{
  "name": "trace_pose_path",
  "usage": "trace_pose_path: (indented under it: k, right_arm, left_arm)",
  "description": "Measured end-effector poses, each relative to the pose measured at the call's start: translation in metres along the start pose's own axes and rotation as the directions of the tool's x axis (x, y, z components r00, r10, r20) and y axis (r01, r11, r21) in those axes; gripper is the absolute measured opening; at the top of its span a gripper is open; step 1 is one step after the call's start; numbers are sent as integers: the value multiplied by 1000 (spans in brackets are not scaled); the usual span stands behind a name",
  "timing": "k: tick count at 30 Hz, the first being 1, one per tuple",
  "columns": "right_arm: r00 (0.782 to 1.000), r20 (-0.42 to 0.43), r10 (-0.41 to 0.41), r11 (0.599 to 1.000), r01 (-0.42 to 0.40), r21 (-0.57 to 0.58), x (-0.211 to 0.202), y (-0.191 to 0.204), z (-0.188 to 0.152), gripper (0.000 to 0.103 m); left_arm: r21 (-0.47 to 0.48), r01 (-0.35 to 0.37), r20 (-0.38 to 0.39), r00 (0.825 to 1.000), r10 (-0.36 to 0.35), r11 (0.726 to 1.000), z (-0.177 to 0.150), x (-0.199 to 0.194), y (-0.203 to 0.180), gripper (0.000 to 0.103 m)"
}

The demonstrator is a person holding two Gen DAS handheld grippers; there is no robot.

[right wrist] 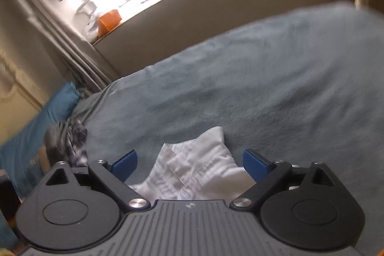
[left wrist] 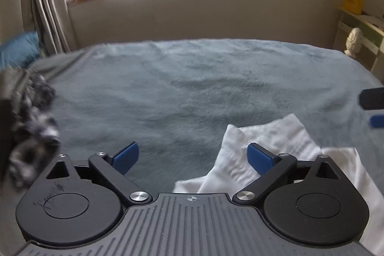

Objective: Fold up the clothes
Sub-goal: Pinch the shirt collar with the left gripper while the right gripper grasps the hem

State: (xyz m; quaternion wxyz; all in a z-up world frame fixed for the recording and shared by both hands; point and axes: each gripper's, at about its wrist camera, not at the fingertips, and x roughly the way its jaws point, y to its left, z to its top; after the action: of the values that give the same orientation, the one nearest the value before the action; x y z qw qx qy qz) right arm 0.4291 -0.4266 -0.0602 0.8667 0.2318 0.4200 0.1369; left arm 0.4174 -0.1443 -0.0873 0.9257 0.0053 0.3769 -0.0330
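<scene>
- My left claw (left wrist: 193, 156) is spread wide and grips nothing; the white garment (left wrist: 271, 148) lies under and just right of its right pad.
- My right claw (right wrist: 189, 161) is equally wide and bare, with the same white garment (right wrist: 192, 167) lying between its pads, below them on the blanket (right wrist: 264, 88).
- The garment sits at the near edge of the bed, rumpled, one pointed corner sticking up toward the middle. It may be waiting to be spread out or partway through folding; its lower part is hidden by my claws, so I cannot tell which.
- To do this well, I judge each claw should close on a single stitched edge, not a bunched wad, and both should lift evenly so the cloth hangs flat.
- The cloth looks thin and woven, crisp at the seams, with visible rows of stitching and a layered placket or hem.
- The blanket is grey-blue and plush; its nap could drag on the cloth, so lifting beats sliding.
- A dark patterned heap (left wrist: 36, 116) lies at the left, blurred, well apart from the white piece.
</scene>
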Motion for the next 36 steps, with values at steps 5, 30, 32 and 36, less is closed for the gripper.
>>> trace_pose_path:
  k: [5,30,32,36]
  right_arm:
    - [996,-81,23,995,-15,96,60,-23,14,80]
    - [984,-109,139,983,-125,131,107,-49,17,3]
    - [982,-89,169,986,-169,15,80,-40,18,3]
    - [975,-82,207,947,-221,-235,18,-21,2,4]
  left_arm:
    - [-138,42,-100,993,-56,990,4,39,2,59]
    - [-149,162,53,986,-156,975,10,37,-23,0]
    - [-100,207,99,975,-197,973,10,17,-23,0]
    - [54,328,155,930,-333,943,-7,-35,-24,0]
